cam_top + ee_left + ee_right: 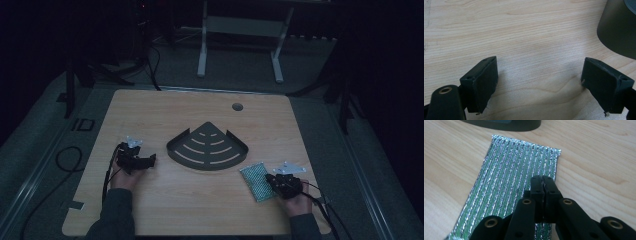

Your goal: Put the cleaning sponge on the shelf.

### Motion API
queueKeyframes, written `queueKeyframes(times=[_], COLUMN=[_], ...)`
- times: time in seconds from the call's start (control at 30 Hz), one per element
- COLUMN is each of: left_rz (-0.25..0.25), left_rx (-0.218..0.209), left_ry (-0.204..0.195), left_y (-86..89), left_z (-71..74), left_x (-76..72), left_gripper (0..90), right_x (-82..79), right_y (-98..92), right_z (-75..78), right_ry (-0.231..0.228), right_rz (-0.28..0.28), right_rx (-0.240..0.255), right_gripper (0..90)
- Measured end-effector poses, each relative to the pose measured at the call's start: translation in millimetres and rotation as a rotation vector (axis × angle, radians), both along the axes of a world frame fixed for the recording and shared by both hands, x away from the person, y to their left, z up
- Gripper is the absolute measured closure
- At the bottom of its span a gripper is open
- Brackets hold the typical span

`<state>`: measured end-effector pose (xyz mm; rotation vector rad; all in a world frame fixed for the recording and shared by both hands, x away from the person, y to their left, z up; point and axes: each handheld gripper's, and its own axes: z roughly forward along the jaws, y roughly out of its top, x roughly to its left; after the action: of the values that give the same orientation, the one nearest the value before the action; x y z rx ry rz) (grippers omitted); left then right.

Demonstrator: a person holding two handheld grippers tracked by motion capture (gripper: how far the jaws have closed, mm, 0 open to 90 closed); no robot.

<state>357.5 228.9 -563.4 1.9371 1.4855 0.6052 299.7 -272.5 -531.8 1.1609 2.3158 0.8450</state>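
Green-silver scrubbing pad [514, 182] lies outside the dark corner rack [207, 146], right tool [543, 181] clenched over it, left tool [539, 82] released.

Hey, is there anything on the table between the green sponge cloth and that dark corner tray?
Nothing visible does. The green sponge cloth lies flat under the right claw, whose jaws are closed over it, and only bare wooden table separates its far edge from the rim of the dark corner tray.
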Motion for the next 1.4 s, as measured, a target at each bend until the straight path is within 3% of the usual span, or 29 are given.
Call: queueKeyframes(times=[0.33, 0.63, 0.97, 1.2, 1.4], left_rz=[0.000, 0.000, 0.001, 0.000, 0.001], left_rx=[-0.001, 0.000, -0.001, -0.001, -0.001], left_ry=[0.000, 0.000, 0.000, 0.000, 0.000], left_y=[0.0, 0.0, -0.1, 0.0, -0.1], left_z=[0.0, 0.0, 0.0, 0.0, 0.0], left_x=[0.0, 0.0, 0.0, 0.0, 0.0], left_gripper=[14.6, 14.6, 14.6, 14.6, 14.6], right_x=[12.7, 27.0, 44.2, 51.5, 53.9], right_y=[11.0, 10.9, 18.9, 14.2, 9.8], right_z=[3.2, 23.8, 25.0, 24.0, 25.5], right_ry=[0.007, 0.015, 0.127, 0.199, 0.232], right_rz=[0.042, 0.058, 0.071, 0.042, 0.033], right_rx=[-0.016, -0.034, -0.093, -0.073, -0.065], right_gripper=[86.1, 80.8, 76.1, 75.3, 73.6])
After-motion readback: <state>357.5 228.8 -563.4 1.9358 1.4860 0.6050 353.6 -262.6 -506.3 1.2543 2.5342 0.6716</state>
